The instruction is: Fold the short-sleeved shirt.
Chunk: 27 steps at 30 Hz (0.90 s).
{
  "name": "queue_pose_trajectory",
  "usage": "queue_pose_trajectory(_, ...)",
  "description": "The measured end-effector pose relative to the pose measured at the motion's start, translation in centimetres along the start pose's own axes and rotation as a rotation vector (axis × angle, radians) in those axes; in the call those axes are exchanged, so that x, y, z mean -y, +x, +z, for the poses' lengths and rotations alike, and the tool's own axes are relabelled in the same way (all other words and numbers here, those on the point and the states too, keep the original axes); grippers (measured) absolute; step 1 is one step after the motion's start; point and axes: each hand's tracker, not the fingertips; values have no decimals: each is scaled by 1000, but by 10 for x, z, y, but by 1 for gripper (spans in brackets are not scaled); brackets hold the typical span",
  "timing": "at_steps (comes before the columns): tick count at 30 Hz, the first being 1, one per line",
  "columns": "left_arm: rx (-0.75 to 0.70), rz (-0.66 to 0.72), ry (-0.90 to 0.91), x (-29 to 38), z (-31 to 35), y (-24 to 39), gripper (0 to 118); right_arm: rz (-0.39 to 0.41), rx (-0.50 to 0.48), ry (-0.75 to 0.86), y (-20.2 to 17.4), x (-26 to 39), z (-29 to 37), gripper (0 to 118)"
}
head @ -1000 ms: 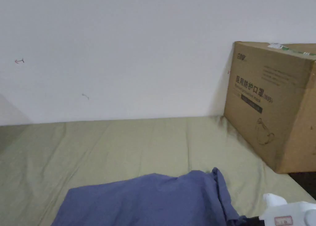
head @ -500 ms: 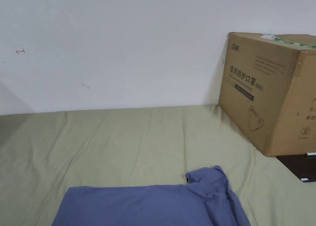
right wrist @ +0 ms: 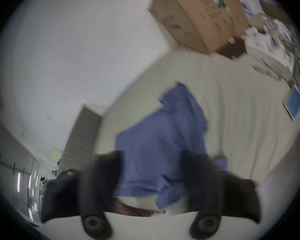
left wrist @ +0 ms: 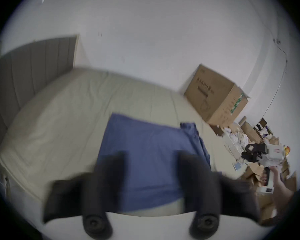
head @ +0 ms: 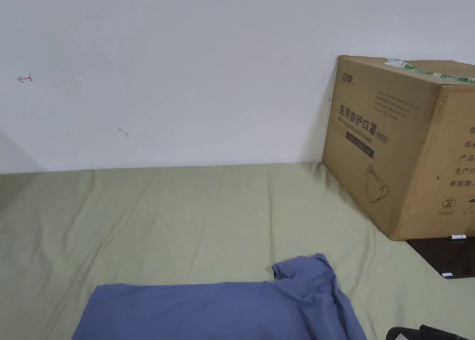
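The blue short-sleeved shirt (head: 222, 308) lies flat on the green bed sheet (head: 185, 215), with a straight far edge and a bunched sleeve (head: 306, 271) at its right. In the left gripper view my left gripper (left wrist: 151, 157) hovers open above the near part of the shirt (left wrist: 145, 148), holding nothing. My right gripper (right wrist: 151, 154) is open too, off the shirt (right wrist: 163, 139) near its right side. A hand holds the right gripper (left wrist: 249, 152) beyond the bed's right edge in the left gripper view; its dark tip (head: 417, 332) pokes into the head view's bottom right corner.
A large cardboard box (head: 399, 146) stands against the white wall at the bed's far right. A dark low surface (head: 445, 257) sits beside it. A grey headboard (left wrist: 24, 79) bounds the bed's left end. Boxes and clutter (left wrist: 249, 134) crowd the floor on the right.
The white right gripper, at the shirt's right edge a second ago, has drawn back out of the head view. The shirt's raised far edge has settled flat. The head camera shifted slightly.
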Motion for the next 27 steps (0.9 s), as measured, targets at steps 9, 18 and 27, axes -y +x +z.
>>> queue_pose_trajectory(9, 23, -51, 3, 4, -45, 24, 0, 120, 36, 16, -6, -68, -75, 0)
queue_pose_trajectory(18, 3, -58, -82, 16, -110, 10, 0, 84, 439, -403, 63, -185, -299, 116)
queue_pose_trajectory(27, -12, 0, -169, 37, -160, -8, 0, 149, 592, -504, 127, -196, -398, 116)
